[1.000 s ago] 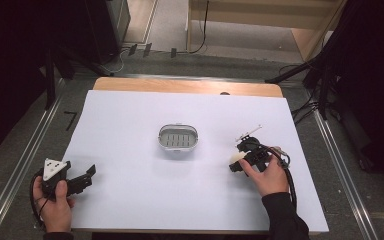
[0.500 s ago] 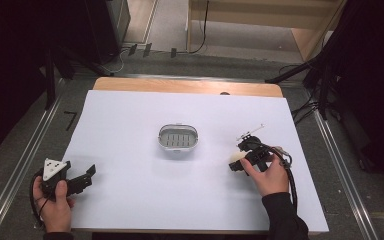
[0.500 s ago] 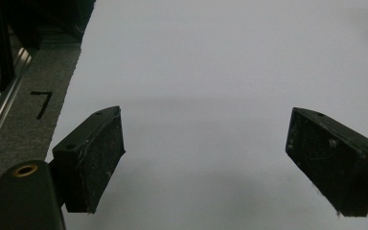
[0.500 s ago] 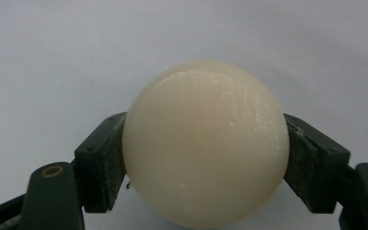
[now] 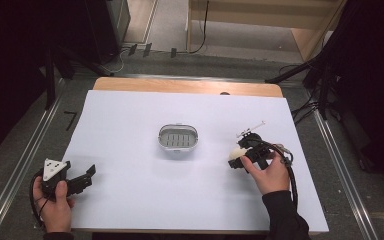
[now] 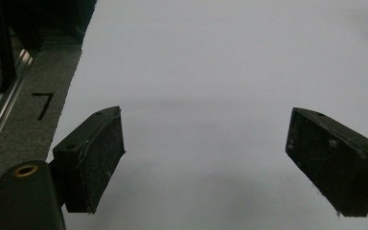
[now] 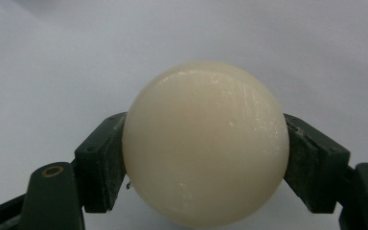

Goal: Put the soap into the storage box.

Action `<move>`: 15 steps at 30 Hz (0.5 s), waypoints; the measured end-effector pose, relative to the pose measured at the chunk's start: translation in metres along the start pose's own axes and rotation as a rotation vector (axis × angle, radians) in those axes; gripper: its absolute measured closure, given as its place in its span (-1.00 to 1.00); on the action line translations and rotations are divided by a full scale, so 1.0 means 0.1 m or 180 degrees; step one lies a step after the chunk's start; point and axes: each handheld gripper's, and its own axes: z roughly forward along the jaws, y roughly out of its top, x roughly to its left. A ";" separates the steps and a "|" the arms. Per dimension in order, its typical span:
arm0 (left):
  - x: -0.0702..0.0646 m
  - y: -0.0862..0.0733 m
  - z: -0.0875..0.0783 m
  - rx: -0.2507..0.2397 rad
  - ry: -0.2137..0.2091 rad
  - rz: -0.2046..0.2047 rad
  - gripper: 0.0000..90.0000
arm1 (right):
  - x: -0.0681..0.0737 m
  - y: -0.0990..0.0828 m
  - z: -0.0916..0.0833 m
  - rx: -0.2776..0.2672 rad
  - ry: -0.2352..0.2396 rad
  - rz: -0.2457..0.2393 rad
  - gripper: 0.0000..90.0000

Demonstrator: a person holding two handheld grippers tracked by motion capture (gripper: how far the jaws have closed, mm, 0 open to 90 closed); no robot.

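The right gripper view shows the right hand-held gripper (image 7: 205, 158) clamping a cream ball (image 7: 205, 143), a mere blob from above. The left hand-held gripper (image 6: 206, 163) gapes empty over the desk (image 6: 220, 72); the ball's underside is cut off.

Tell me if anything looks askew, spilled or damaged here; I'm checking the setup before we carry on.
Nothing stands out. The right gripper is shut on a cream ball, which looks whole. The metal dish sits flat mid-table with nothing spilled around it. The left gripper is open over bare white table; its pads look scuffed.
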 end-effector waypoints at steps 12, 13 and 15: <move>0.00 0.00 0.00 0.0000 0.0000 -0.0001 -0.69 | 0.11 0.16 -0.03 -0.0013 0.0038 -0.0082 -0.43; 0.00 0.00 0.00 0.0003 0.0000 0.0001 -0.69 | 0.13 0.17 -0.04 -0.0020 0.0040 -0.0099 -0.43; 0.00 0.00 0.00 0.0004 -0.0005 -0.0001 -0.69 | 0.15 0.20 -0.05 -0.0024 0.0040 -0.0119 -0.43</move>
